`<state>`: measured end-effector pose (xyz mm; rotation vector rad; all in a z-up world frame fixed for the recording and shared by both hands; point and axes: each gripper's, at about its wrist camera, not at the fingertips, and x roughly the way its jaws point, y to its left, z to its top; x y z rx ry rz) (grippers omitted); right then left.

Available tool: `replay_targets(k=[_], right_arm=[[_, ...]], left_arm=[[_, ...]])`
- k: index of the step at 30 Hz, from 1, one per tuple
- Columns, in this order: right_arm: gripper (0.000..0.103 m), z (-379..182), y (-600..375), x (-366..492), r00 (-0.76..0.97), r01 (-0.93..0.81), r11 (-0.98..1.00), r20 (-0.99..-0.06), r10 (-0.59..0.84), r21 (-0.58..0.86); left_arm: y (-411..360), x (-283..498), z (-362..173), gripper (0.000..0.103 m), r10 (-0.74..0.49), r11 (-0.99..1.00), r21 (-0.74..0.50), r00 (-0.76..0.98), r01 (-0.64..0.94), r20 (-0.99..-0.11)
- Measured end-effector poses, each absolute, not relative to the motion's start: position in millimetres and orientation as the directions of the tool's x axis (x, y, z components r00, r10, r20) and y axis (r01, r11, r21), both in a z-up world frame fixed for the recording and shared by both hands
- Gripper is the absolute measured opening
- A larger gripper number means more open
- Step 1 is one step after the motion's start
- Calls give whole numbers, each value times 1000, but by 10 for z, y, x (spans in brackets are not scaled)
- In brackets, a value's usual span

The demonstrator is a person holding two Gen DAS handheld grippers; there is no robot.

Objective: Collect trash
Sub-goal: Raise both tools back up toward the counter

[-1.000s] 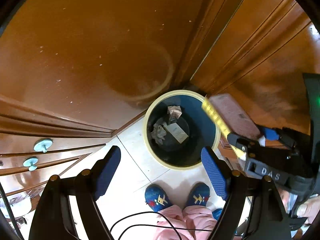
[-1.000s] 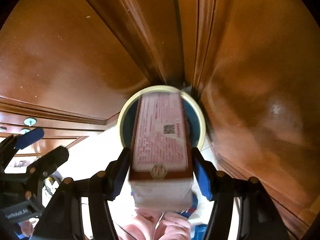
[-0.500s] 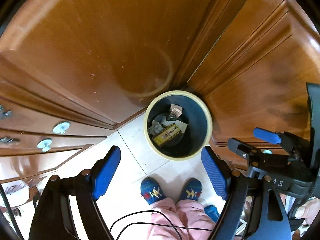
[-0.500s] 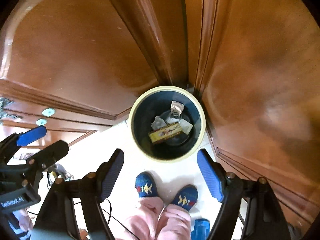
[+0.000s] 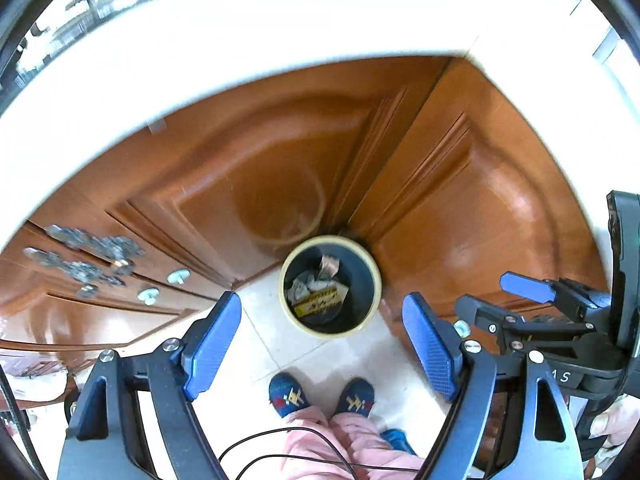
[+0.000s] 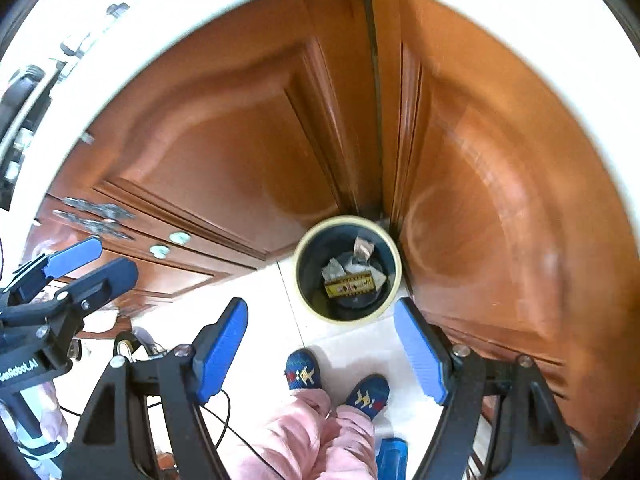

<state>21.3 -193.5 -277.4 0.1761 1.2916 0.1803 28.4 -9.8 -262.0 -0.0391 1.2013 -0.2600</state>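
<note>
A round bin (image 5: pixel 372 284) with a cream rim and dark blue inside stands on the floor in the corner of the wooden cabinets, also in the right wrist view (image 6: pixel 394 268). Inside lie a yellow box (image 5: pixel 320 301) and crumpled paper scraps (image 5: pixel 329 266); the box shows in the right wrist view too (image 6: pixel 352 285). My left gripper (image 5: pixel 322 340) is open and empty, high above the bin. My right gripper (image 6: pixel 320 344) is open and empty, also high above it, and shows at the right of the left wrist view (image 5: pixel 524 292).
Wooden cabinet doors (image 5: pixel 248 184) meet in a corner behind the bin. Drawers with round knobs (image 5: pixel 178 277) are at the left. A white countertop edge (image 5: pixel 240 40) runs above. The person's blue slippers (image 5: pixel 288 390) stand on the white tiled floor (image 5: pixel 260 320).
The right gripper opened and let the box fall into the bin. Both grippers have since risen well above the bin, so the countertop edge has come into view.
</note>
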Motion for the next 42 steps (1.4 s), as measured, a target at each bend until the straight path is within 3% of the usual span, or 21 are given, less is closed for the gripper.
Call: replay_targets(k=[16, 24, 31, 39, 42], right_arm=[[76, -1078, -2283, 87, 549, -135, 957, -784, 288, 257], [76, -581, -2265, 286, 642, -181, 959, -712, 284, 219], [76, -392, -2223, 631, 676, -158, 968, -693, 251, 196], [76, -374, -2189, 1458, 699, -23, 982, -699, 151, 189], [76, -417, -2158, 1784, 694, 32, 982, -712, 110, 184]], left_arm=[[-249, 146, -693, 86, -202, 976, -92, 661, 198, -723], [-270, 468, -91, 86, -176, 980, -57, 700, 189, -692], [-218, 1089, 96, 86, -163, 976, -14, 684, 218, -711], [-105, 2472, -37, 86, -236, 952, -60, 592, 301, -771], [-104, 3043, -233, 78, -252, 941, -76, 533, 330, -808]])
